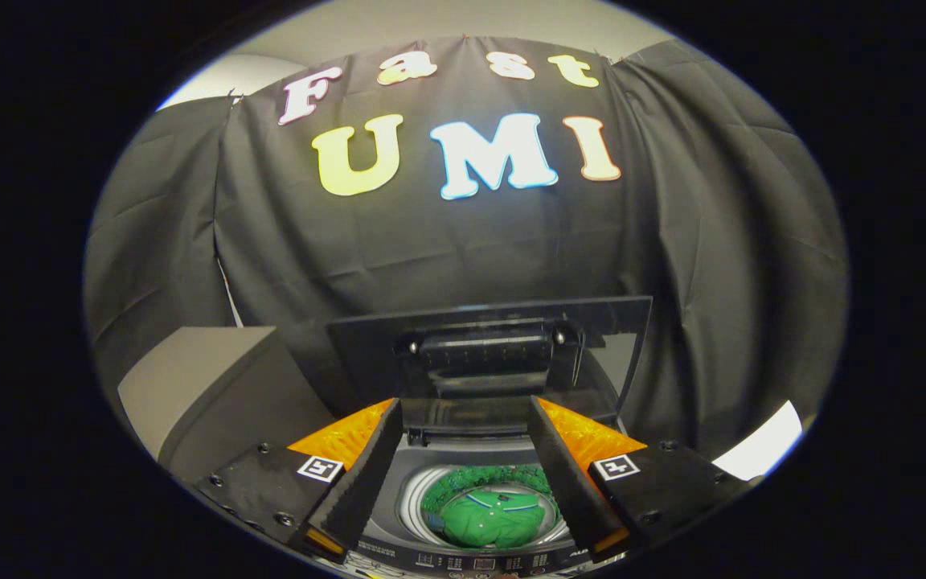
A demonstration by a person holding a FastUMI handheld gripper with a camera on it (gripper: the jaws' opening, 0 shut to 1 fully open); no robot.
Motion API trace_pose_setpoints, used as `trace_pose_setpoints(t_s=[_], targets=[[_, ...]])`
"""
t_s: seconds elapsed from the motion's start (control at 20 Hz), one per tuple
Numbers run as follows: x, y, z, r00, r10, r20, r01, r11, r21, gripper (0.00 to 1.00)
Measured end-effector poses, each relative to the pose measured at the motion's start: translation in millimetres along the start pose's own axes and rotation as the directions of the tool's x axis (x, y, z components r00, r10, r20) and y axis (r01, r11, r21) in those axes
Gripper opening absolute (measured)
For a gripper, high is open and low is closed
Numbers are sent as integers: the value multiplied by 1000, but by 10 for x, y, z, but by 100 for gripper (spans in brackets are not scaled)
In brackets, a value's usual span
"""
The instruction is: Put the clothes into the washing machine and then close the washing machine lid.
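Hovering over the washing machine [463, 474], gripper [463, 450] spread wide, holding nothing; green garment [495, 523] sits down in the drum between the fingers. Lid [487, 354] stands upright beyond them. Risk: pushing it off-centre makes the fingers slip, and it slams or stays up.

My gripper [463, 450] hangs above the washing machine [399, 515], its fingers spread wide apart with nothing held between them. Down between them I look into the round drum [431, 492], where green clothes [495, 523] lie bunched at the bottom, a collar with pale stripes showing on top. The lid [495, 338] stands open and upright on the far side of the drum, just beyond my fingertips. The machine's control panel [471, 560] runs along the near edge. A grey box [206, 386] sits to the left of the machine.
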State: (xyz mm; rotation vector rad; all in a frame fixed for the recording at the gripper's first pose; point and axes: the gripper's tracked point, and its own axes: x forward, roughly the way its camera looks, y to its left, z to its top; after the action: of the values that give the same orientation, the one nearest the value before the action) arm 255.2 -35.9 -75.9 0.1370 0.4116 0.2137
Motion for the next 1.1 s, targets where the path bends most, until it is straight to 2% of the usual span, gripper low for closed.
trace_pose_setpoints(t_s=[0.25, 0.55, 1.1], targets=[[101, -33, 435, 995, -21, 97, 23, 1000, -19, 97], [369, -98, 742, 988, -57, 147, 60, 998, -15, 97], [1034, -116, 762, 985, -116, 130, 121, 992, -30, 97]])
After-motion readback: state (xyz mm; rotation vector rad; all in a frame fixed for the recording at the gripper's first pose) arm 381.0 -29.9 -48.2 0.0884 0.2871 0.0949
